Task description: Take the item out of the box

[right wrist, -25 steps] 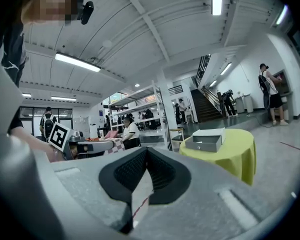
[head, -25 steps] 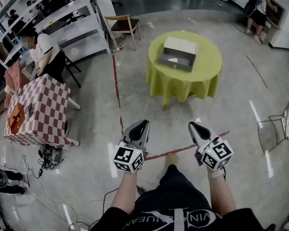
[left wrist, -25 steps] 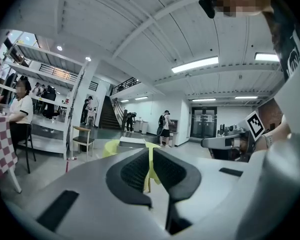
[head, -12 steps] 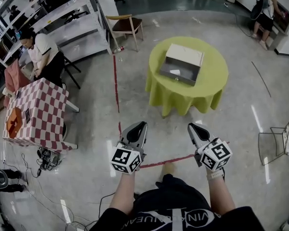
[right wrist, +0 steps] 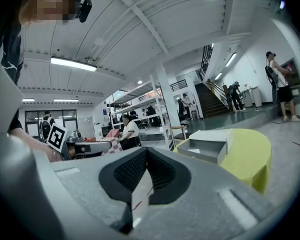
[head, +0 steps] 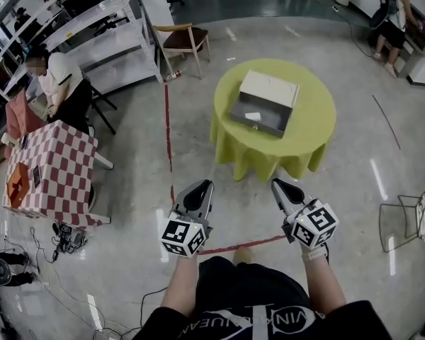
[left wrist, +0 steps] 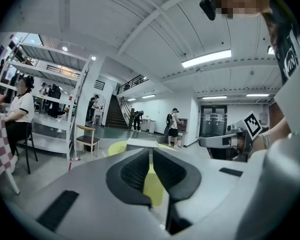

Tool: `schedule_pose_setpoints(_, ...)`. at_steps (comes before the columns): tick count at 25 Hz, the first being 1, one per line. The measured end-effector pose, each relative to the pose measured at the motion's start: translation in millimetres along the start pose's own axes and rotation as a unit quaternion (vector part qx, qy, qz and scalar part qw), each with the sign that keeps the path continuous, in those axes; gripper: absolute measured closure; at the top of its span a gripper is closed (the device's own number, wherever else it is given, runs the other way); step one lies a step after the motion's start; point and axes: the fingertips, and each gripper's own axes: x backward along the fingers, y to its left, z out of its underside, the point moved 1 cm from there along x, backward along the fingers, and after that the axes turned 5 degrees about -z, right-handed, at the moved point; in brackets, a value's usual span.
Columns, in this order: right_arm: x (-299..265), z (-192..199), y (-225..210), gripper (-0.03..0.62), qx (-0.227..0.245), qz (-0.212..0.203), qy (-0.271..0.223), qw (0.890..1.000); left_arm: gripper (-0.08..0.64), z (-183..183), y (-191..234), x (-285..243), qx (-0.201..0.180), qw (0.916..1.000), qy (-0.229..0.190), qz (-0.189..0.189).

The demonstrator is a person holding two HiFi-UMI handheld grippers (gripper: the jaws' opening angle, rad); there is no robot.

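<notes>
A: Biggest thing first: a glossy grey floor [head: 127, 190], polished enough to carry bright streaks, with a thin red tape [head: 168, 119] line laid across it.

B: White metal shelves [head: 103, 27] at the far left too, long flat tiers on slim posts.

A: Centre stage is the round table [head: 319, 129], draped in a yellow-green cloth that hangs in soft folds all the way round.

B: Off to the left there's a squarer one, the checked table [head: 53, 165], covered in red and white squares.

A: Now the box [head: 270, 88]. It's rectangular, a grey tray with a cream lid standing back along its far side, so it's open. It sits about mid-table, well in from the edge.

B: Both claws are well apart from it, out over the floor, side by side and pointing toward the table.

A: Left gripper [head: 204, 183] has a smooth grey body and ribbed black pads [left wrist: 135, 171], tips meeting, nothing between them.

B: Same story on the right gripper [head: 278, 183]: tips closed tight and empty. Each one carries a cube [head: 183, 236] with black-and-white square markers at the back.

A: And the item [head: 253, 116]?

B: Small, flat and white, lying inside the box on the tray bottom. It's too small to tell the material.
</notes>
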Motion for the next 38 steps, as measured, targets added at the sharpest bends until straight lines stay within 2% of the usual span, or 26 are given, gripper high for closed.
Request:
schedule_pose_setpoints(14,-9.9,9.1,-30.2,0.586,-0.020,0.011,0.007,1.000,0.532,11.7,7.2,-28.7,0.005,0.9998,0.017,0.002)
schedule_pose_setpoints(25,-35.9,-5.8,-73.4,0.586,-0.021,0.023,0.011,0.999,0.532,-3.4,19.3,-88.7,0.001,0.9996,0.008,0.028)
schedule_pose_setpoints(38,-87.7,-11.1,-124.6,0.586,-0.035,0.033,0.031,0.998,0.532,-10.2,55.3,-160.7,0.008,0.9988,0.023,0.042)
